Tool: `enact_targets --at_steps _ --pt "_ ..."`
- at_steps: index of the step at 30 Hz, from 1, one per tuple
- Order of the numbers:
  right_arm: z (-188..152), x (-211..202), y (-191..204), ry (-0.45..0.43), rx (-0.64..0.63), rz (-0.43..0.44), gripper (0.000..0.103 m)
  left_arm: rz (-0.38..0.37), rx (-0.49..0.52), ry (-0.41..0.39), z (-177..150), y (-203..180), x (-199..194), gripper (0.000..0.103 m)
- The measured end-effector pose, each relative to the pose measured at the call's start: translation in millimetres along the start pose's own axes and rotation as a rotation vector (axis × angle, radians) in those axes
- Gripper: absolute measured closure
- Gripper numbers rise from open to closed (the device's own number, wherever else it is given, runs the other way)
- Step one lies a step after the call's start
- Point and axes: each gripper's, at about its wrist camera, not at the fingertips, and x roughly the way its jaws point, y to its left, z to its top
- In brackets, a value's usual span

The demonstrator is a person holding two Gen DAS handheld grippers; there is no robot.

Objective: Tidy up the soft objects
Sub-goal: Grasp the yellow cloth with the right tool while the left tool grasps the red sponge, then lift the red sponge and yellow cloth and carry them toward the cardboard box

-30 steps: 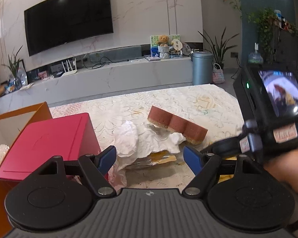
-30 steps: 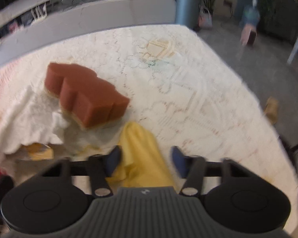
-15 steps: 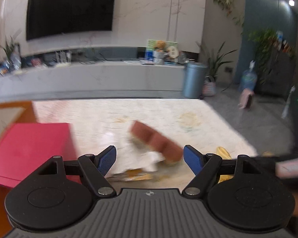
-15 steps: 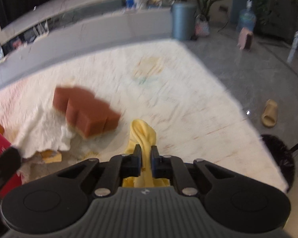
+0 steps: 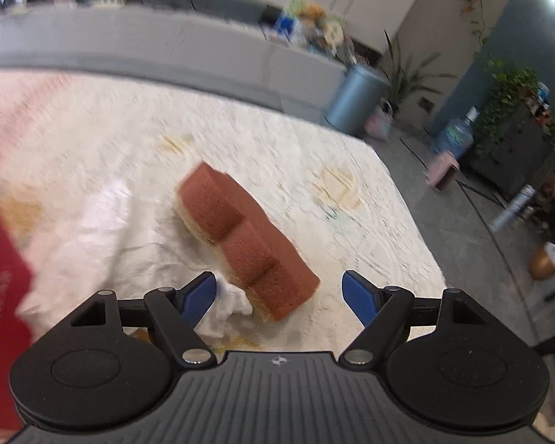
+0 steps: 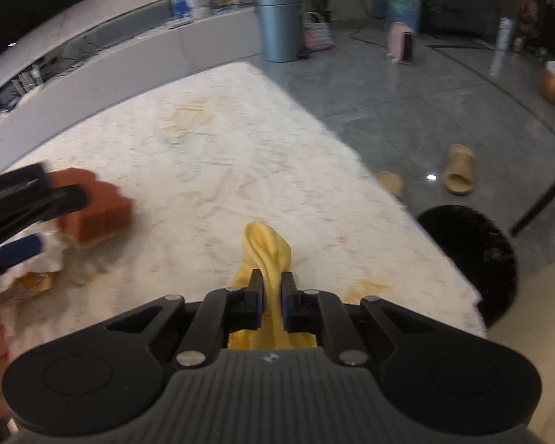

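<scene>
A brown sponge with a pale underside lies tilted on a crumpled white cloth on the lace-covered table. My left gripper stands open just above the sponge's near end, one blue pad on either side, neither touching it. In the right wrist view my right gripper is shut on a bunched yellow cloth, lifted off the table, with its tail hanging below the jaws. The sponge and the left gripper's fingers show at the left there.
A red box stands at the left edge of the left wrist view. The table's right edge drops to a grey floor with slippers and a black round stool. A yellow wrapper peeks from under the white cloth.
The right gripper closed on the yellow cloth and raised it off the table. The left gripper swung right and tipped down over the brown sponge, staying open.
</scene>
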Motion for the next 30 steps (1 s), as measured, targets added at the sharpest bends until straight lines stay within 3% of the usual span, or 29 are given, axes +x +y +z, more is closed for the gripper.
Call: enact_targets --at_steps 5,10,11,12,13,19,25,30 --pt "-0.4 -0.3 6.5 -0.009 -0.023 0.04 0.095 -0.052 -0.103 0.062 15.0 19.4 19.3 0.012" --pt "-1.0 -1.8 1.0 -0.015 -0.006 0.025 0.095 -0.09 -0.156 0.031 22.5 25.3 24.1 0.013" --pt "-1.5 -0.7 0.7 -0.011 -0.007 0.02 0.095 -0.081 -0.16 0.029 23.9 25.4 25.2 0.026" --pt "-1.7 0.5 0.8 -0.006 -0.009 0.014 0.095 -0.045 -0.165 0.028 26.5 22.1 27.9 0.056" --pt "-1.9 1.6 1.4 -0.001 -0.012 0.008 0.094 -0.012 -0.159 0.026 27.0 20.6 29.2 0.058" --pt "-2.9 7.1 4.2 0.017 -0.031 0.016 0.094 -0.001 -0.084 -0.05 19.5 12.7 10.2 0.06" --pt "-1.3 5.6 6.2 0.012 -0.032 0.039 0.094 -0.138 -0.096 -0.119 24.1 15.2 -28.9 0.059" --pt "-1.4 4.1 5.4 -0.003 -0.015 0.036 0.094 -0.159 -0.084 -0.173 32.0 9.5 -47.5 0.06"
